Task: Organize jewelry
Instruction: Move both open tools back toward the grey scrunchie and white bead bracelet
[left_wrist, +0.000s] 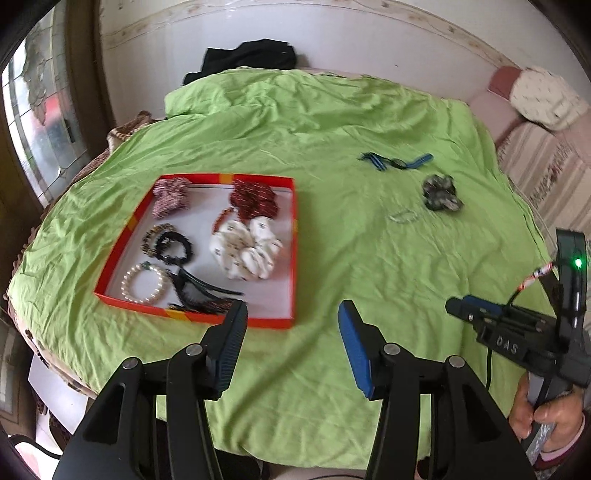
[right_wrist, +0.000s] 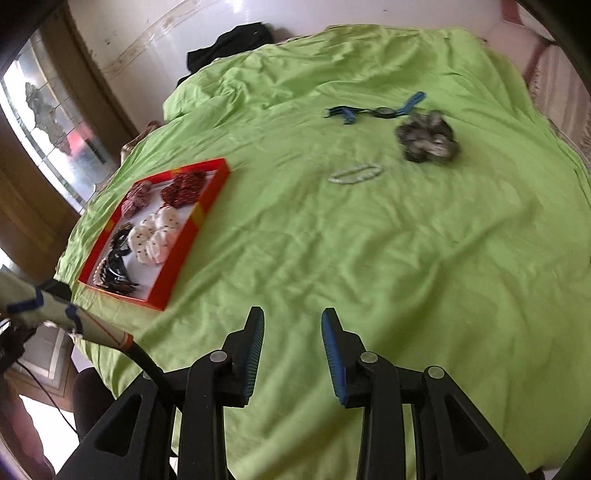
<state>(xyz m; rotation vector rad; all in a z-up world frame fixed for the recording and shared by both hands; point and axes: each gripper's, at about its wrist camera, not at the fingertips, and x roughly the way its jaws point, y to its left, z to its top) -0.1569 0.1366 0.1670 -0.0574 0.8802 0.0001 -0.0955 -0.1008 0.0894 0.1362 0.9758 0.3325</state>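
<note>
A bed covered with a wrinkled green sheet (left_wrist: 332, 122) carries everything here. Toward its left edge lies a red tray (left_wrist: 293, 258) with a white floor; in it are a pink scrunchie (left_wrist: 171, 195) at the far left corner, a dark red scrunchie (left_wrist: 255, 199) at the far right, a white patterned scrunchie (left_wrist: 245, 247) just in front of that, dark beaded bracelets (left_wrist: 170, 245) in the middle left, a pearl bracelet (left_wrist: 143, 282) at the near left corner and black hair clips (left_wrist: 199, 291) along the near wall. Well apart from the tray, toward the bed's far right, three pieces lie loose on the sheet: a blue-strapped watch (right_wrist: 376, 110) farthest away, a grey scrunchie (right_wrist: 426, 140) just right of it, and a pale clear bracelet (right_wrist: 356, 173) nearer in. The left gripper (left_wrist: 293, 314) hangs above the sheet by the tray's near right corner, its jaws spread wide and holding nothing. The right gripper (right_wrist: 292, 323) hovers over bare sheet near the bed's front edge, jaws likewise apart and unloaded.
</note>
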